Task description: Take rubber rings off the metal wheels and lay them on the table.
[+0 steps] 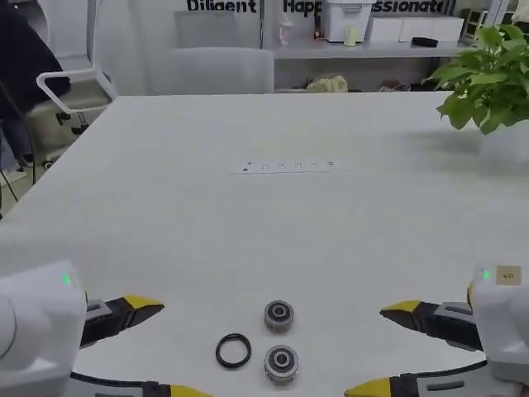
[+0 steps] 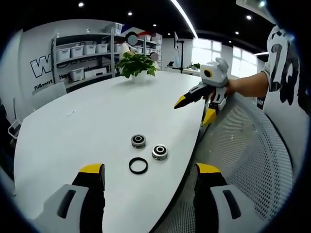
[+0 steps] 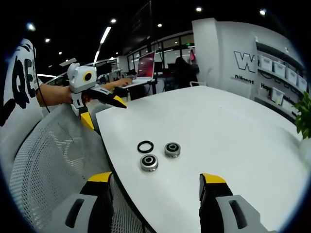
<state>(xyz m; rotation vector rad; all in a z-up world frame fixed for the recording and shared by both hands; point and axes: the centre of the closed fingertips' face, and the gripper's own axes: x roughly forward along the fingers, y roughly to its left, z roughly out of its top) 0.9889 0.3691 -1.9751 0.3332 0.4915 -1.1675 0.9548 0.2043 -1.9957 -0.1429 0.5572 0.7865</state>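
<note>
L gripper [image 1: 169, 347]: jaws wide apart, nothing held, low over the near table [image 1: 248, 215] edge and pointing inward. R gripper [image 1: 368, 351]: same, jaws spread and empty, facing it from the other side. Between them, near the edge, sit two metal wheels, the near wheel [image 1: 282, 363] and the far wheel [image 1: 279, 315], close together but not touching. One loose rubber ring [image 1: 234, 351] lies flat just beside the near wheel on the L gripper's side, so one is prob. done. Can't tell which wheel has a ring on (too small in the head view, and the gripper views are no better).

Step in hand, as I read it: go in for the next wheel. To do it well:
- pin the wheel w/ one gripper, across the rim and square, so it can't roll or skate.
- nip only the rubber w/ the other tip, then peel up and off sideways.
- keep clear of the loose ring and the other wheel.
</note>
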